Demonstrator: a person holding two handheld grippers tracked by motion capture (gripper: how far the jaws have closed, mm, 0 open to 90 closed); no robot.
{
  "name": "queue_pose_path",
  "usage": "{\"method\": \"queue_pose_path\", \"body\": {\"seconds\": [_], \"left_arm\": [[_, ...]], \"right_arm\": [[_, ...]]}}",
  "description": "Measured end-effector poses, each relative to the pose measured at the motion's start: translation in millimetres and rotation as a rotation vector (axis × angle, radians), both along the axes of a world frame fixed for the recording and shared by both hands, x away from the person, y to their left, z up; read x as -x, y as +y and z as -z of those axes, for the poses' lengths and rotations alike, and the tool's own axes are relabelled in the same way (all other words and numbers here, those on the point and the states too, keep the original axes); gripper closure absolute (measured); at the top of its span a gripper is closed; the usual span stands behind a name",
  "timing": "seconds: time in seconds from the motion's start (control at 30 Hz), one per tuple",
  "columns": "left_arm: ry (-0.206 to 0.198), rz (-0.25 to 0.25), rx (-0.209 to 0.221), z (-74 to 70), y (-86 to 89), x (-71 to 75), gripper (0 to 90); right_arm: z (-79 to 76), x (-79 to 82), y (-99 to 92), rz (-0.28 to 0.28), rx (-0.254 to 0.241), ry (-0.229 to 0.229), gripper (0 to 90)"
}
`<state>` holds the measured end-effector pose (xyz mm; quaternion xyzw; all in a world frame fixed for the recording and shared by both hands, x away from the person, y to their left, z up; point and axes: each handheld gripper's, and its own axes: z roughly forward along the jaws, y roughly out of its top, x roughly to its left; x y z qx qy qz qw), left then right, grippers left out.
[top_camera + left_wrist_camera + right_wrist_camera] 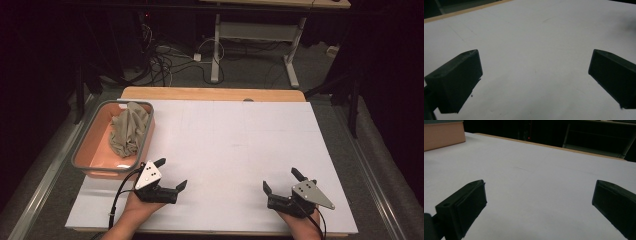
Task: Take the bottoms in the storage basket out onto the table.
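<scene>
On the white table top (225,145), which carries everything else, the largest thing is the pink basin (95,145) with its grey rim, sitting at the board's left edge and hanging a little over it. A strip of bare wood runs along the board's far side, beyond the basin. Inside the basin lies the grey cloth (129,129), crumpled into a heap against the far right wall, with 1 fold draped up onto the rim; the pink floor of the basin on the near left side is bare.

Near the basin's front right corner, just beside it, the left gripper (171,175) rests in the person's left hand (137,207), with its grey 3-cornered plate on top and a black cable trailing back off the near edge. Its 2 jaws stand wide apart with nothing between them; in the left gripper view they frame only plain white board (534,50).

Well apart from the basin, toward the near right part of the board, the right gripper (281,181) sits in the person's right hand (302,225). Its 2 jaws are also spread wide and hold nothing. In the right gripper view, a corner of the basin (444,135) shows far off at the upper left, across open board.
</scene>
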<state>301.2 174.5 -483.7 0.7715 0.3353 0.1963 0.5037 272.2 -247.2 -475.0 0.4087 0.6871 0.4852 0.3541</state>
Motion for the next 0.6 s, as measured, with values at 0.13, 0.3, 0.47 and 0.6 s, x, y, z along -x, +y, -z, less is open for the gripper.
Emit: {"method": "queue_pose_path", "body": {"seconds": [0.13, 0.3, 0.47, 0.6], "left_arm": [[0.014, 0.006, -0.005, 0.3, 0.3, 1.5, 0.0], [0.040, -0.005, -0.012, 3.2, -0.4, 0.0, 0.0], [0.040, 0.001, -0.011, 4.1, -0.1, -0.3, 0.0], [0.041, 0.011, -0.006, 4.3, -0.6, 0.1, 0.0]], "right_arm": [[-1.3, 0.9, -3.7, 0.005, -0.011, -0.008, 0.2], [-2.2, 0.8, -2.7, 0.000, -0.014, -0.003, 0.2], [-2.1, 0.6, -2.0, -0.007, -0.024, -0.001, 0.3], [-1.3, 0.2, -1.6, -0.006, -0.016, 0.002, 0.3]]}}
